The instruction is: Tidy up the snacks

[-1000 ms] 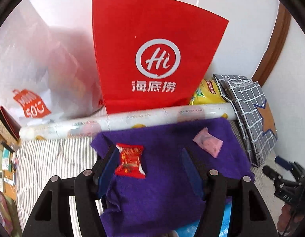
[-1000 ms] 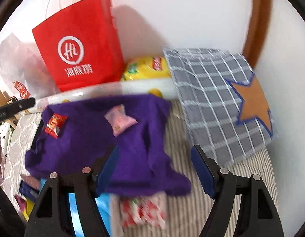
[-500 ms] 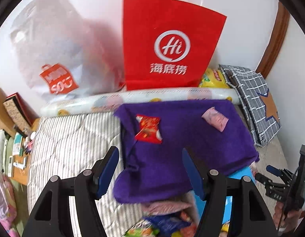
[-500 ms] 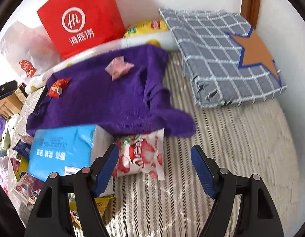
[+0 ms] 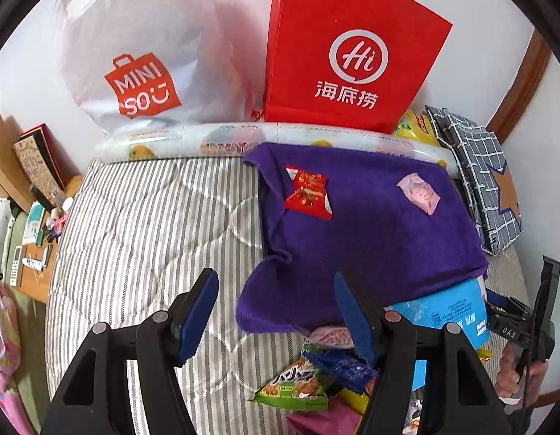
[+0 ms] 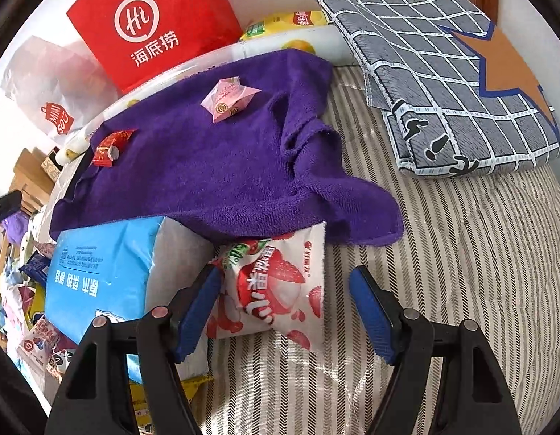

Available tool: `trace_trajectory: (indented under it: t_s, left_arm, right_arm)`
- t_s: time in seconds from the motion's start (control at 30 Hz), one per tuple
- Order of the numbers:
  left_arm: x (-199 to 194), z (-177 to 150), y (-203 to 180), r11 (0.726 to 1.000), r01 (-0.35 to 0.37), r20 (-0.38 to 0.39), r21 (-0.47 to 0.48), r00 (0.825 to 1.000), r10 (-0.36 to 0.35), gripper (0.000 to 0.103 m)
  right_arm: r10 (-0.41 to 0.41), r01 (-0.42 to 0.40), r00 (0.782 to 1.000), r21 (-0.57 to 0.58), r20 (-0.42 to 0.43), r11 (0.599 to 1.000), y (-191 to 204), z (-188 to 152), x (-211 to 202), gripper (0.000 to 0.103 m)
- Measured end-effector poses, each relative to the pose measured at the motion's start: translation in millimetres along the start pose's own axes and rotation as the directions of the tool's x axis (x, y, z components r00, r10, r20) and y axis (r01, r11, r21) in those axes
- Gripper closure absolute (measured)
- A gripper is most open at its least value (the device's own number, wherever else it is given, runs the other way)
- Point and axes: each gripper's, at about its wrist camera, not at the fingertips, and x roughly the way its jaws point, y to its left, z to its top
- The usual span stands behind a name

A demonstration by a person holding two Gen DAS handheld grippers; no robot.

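Two snacks sat on purple towel [image 6: 207, 166]; pile remained. Our right gripper [image 6: 285, 304], jaws just closing, straddled strawberry packet [image 6: 276, 290], ungripped. Left gripper [image 5: 276, 311] open, empty.

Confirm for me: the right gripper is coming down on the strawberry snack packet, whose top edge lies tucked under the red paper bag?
Not quite. In the right wrist view the strawberry snack packet, between the closing right gripper jaws, is tucked under the purple towel. The red paper bag stands by the wall.
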Motion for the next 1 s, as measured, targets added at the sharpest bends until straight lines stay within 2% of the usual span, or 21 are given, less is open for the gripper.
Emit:
trace_trajectory:
  t_s: [0.07,0.2,0.43,0.7,0.9,1.0]
  left_arm:
    - [-1,-3,0,1.0,0.001,-0.001,0.001,1.0,-0.001,0.039]
    - [-6,-11,1,1.0,0.006,-0.002,0.003,1.0,-0.006,0.039]
    - [-13,-26,9,1.0,0.006,-0.009,-0.008,1.0,-0.006,0.039]
    - [-22,-45,18,1.0,0.019,-0.017,-0.02,1.0,-0.02,0.039]
    - [-30,-55,16,0.999,0.034,-0.011,-0.014,0.999,-0.035,0.039]
    - [-32,-58,15,0.999,0.039,-0.012,-0.01,0.999,-0.039,0.039]
  right_arm:
    - [0.026,-0.026,1.0,0.005,-0.004,1.0,-2,-1,-2,0.056]
    - [0.02,-0.02,1.0,0.009,0.012,1.0,-6,-8,-15,0.063]
    - [0.0,-0.002,0.999,0.05,0.033,0.999,-20,-26,-43,0.066]
    - [-0.021,0.018,0.999,0.071,0.033,0.997,-20,-55,-70,0.067]
    - [-0.02,0.017,0.999,0.091,0.028,0.996,-22,-76,-84,0.067]
    - [0.019,-0.02,1.0,0.13,0.013,0.991,-28,-85,-86,0.066]
